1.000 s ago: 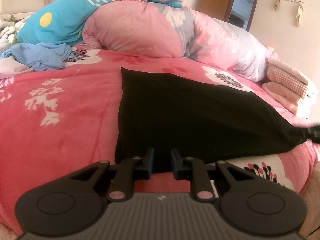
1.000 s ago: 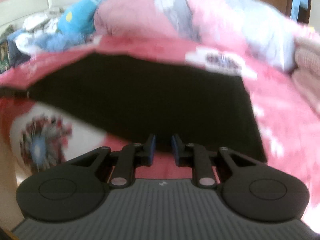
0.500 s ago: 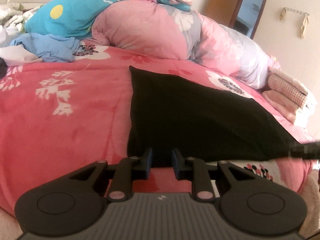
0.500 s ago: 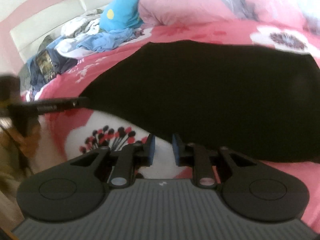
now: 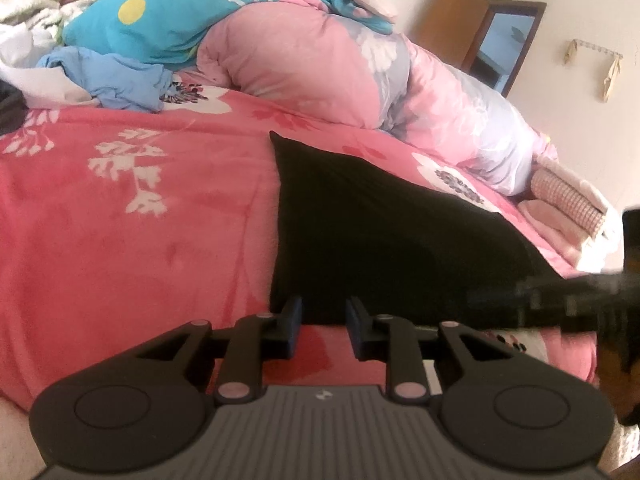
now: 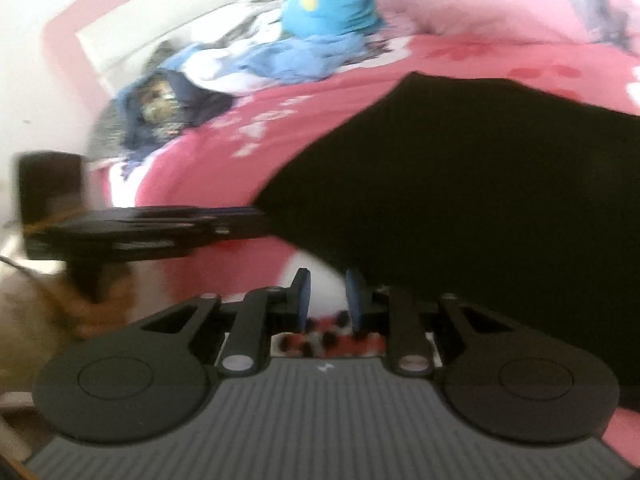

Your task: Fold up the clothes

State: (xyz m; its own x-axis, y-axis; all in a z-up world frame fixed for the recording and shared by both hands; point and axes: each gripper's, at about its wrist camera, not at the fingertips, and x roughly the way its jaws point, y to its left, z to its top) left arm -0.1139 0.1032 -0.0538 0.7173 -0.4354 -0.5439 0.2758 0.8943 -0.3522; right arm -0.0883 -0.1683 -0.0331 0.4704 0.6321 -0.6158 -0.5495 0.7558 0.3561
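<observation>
A black garment lies spread flat on the pink flowered bedspread. My left gripper sits at its near edge, close to the left corner. Its jaws are opening, and the hem lies just past the fingertips with no pad pressing on it. In the right wrist view the garment fills the right side. My right gripper hovers at the garment's near edge over a white flower print, narrowly open with nothing between its pads. Each gripper shows blurred in the other's view: the right gripper, the left gripper.
Rolled pink quilts and a teal cover line the far side of the bed. Loose clothes, one of them blue, are heaped at the back left. Folded pink items are stacked at the right. The bed's near edge runs just below the grippers.
My left gripper slid left along the near hem toward the garment's left corner, its jaws a little wider. My right gripper swung leftward, bringing the left gripper and the clothes heap into its view.
</observation>
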